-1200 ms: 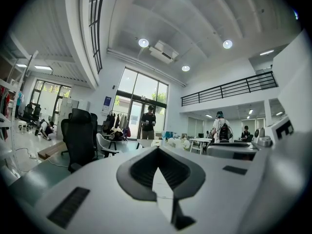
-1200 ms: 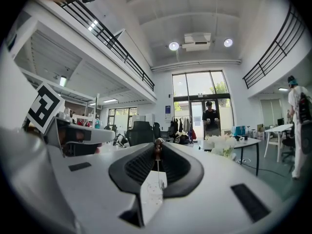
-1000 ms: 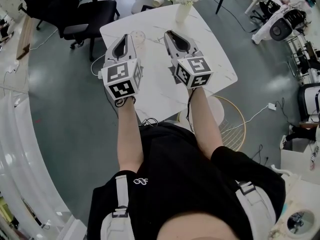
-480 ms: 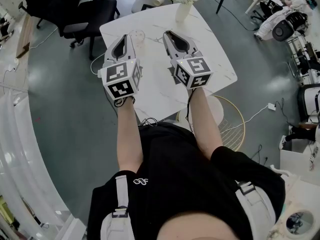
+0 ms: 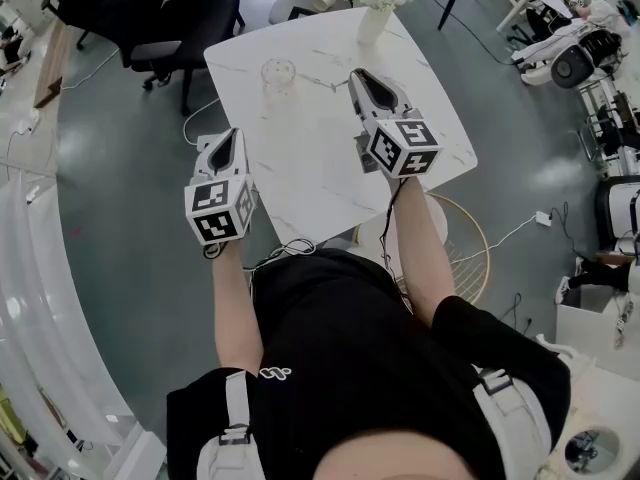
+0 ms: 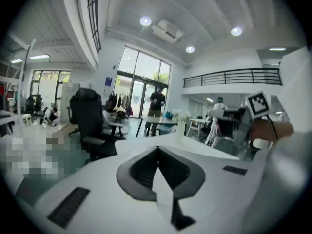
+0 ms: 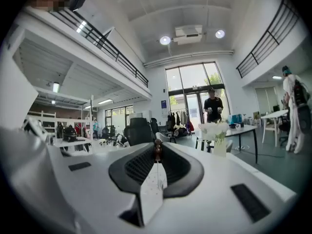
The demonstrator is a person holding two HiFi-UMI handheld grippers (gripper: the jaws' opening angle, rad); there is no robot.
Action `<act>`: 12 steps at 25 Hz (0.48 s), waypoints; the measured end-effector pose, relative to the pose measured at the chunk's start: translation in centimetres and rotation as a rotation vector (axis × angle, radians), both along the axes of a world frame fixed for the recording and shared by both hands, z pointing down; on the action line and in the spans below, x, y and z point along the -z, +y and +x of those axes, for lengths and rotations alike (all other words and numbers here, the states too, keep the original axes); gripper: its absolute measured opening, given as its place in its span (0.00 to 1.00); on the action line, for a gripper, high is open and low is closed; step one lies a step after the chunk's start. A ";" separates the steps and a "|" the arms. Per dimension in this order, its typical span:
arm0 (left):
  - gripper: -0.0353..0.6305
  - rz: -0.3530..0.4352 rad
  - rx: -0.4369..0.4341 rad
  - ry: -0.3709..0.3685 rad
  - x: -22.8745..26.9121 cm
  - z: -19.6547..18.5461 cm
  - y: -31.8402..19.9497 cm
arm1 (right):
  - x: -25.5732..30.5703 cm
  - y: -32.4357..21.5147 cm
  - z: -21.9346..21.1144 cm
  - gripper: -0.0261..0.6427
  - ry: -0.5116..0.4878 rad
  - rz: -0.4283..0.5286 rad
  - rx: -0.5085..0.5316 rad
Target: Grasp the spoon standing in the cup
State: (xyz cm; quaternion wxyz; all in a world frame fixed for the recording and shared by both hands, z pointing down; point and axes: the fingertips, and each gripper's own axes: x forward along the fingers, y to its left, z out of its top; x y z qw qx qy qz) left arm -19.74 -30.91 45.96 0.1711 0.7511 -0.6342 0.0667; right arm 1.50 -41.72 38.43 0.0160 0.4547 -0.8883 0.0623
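I'm holding my left gripper (image 5: 227,138) clenched and empty beside the table's (image 5: 300,178) left edge, and my right gripper (image 5: 361,74) clenched over it. The cup (image 5: 279,71) is standing farther on, left of my right jaws, its spoon too faint to see. Reaching in clenched, I'm risking knocking it over.

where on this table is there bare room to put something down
The middle and near part of the table is bare, between the cup, the right gripper and the near edge. The far left corner beside the cup is bare too. Tighter: between cup, vase and right gripper at the far end. The left gripper is off the left edge.
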 end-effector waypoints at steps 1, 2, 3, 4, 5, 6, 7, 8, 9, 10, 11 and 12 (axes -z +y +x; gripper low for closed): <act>0.08 -0.078 0.038 0.006 -3.3 -1.6 2.4 | -0.4 -0.5 0.3 0.11 -0.010 -0.018 -0.006; 0.08 -0.159 0.096 0.019 -6.7 -3.4 5.0 | -0.7 -0.9 0.3 0.11 -0.004 -0.024 -0.007; 0.08 -0.234 0.160 0.036 -9.8 -5.2 7.8 | -1.0 -1.1 0.1 0.11 0.018 -0.021 -0.003; 0.08 -0.296 0.219 0.051 -12.4 -6.8 10.6 | -1.3 -1.2 -0.1 0.11 0.044 -0.013 0.005; 0.08 -0.341 0.270 0.064 -14.2 -8.1 13.2 | -1.5 -1.2 -0.4 0.11 0.064 -0.007 0.015; 0.08 -0.368 0.314 0.074 -15.4 -9.3 15.4 | -1.6 -1.2 -0.7 0.11 0.080 -0.002 0.027; 0.08 -0.381 0.353 0.084 -16.1 -10.4 17.1 | -1.7 -1.2 -1.1 0.11 0.095 0.003 0.039; 0.08 -0.383 0.391 0.095 -16.3 -11.3 18.5 | -1.8 -1.2 -1.5 0.11 0.112 0.008 0.054; 0.08 -0.376 0.425 0.106 -16.2 -12.0 19.4 | -1.8 -1.2 -2.0 0.11 0.131 0.016 0.071; 0.08 -0.363 0.453 0.115 -15.9 -12.5 19.9 | -1.9 -1.1 -2.5 0.11 0.148 0.027 0.090; 0.08 -0.345 0.472 0.119 -15.5 -12.8 20.0 | -1.8 -1.0 -3.1 0.11 0.160 0.042 0.109; 0.08 -0.323 0.479 0.117 -14.8 -12.8 19.6 | -1.7 -0.7 -3.7 0.11 0.167 0.058 0.128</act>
